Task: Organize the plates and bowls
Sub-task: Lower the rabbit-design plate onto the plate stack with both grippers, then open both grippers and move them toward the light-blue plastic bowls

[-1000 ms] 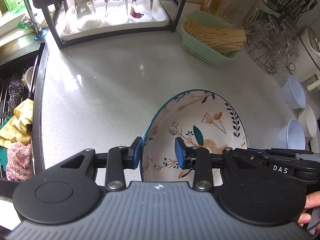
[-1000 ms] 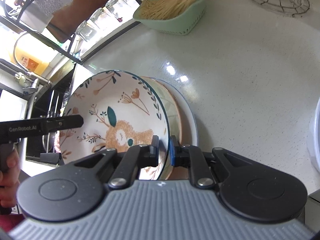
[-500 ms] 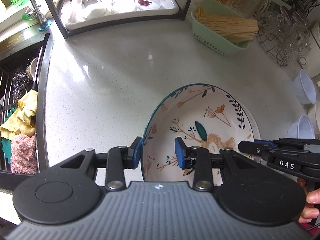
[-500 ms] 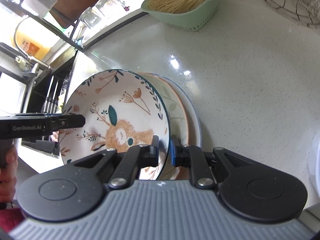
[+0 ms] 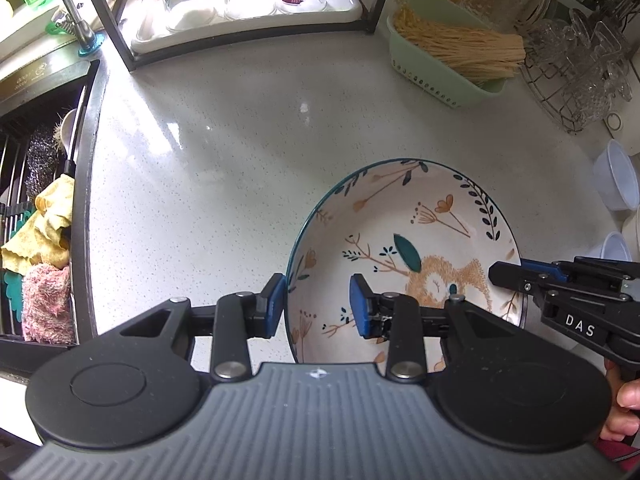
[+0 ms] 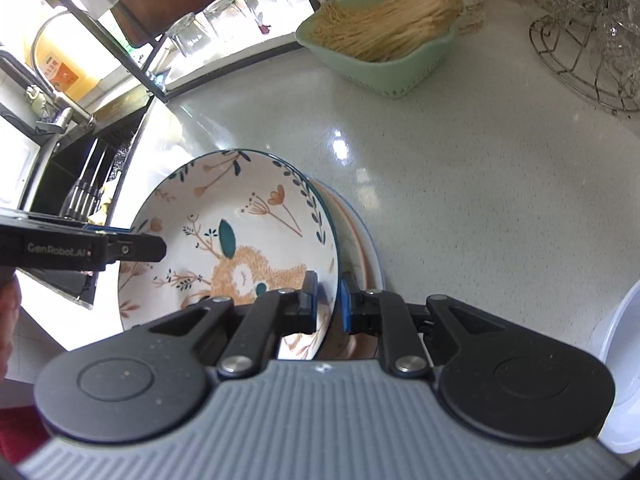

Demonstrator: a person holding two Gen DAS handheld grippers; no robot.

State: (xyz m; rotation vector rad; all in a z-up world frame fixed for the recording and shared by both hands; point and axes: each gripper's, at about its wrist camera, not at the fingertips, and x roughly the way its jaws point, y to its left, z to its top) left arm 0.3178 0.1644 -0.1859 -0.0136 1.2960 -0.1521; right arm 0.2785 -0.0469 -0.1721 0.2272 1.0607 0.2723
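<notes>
Floral bowl [image 6: 240, 236] gripped at its right rim by narrowed right tool [image 6: 328, 300]; left tool [image 5: 316, 304] straddling the left rim, half open. Being set onto stacked plates [image 6: 360, 248] near tabletop's front edge. Next: seat squarely, then release.

A cream bowl [image 5: 404, 240] with teal rim, orange flowers and dark leaves; speckled grey-white countertop [image 5: 208, 168].

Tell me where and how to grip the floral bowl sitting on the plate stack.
Grip the floral bowl by its thin teal rim, one pad inside and one outside the wall, coming steeply from above. It is wide and shallow, so no jaw spans it. The left gripper and right gripper already straddle opposite rim sections.
</notes>
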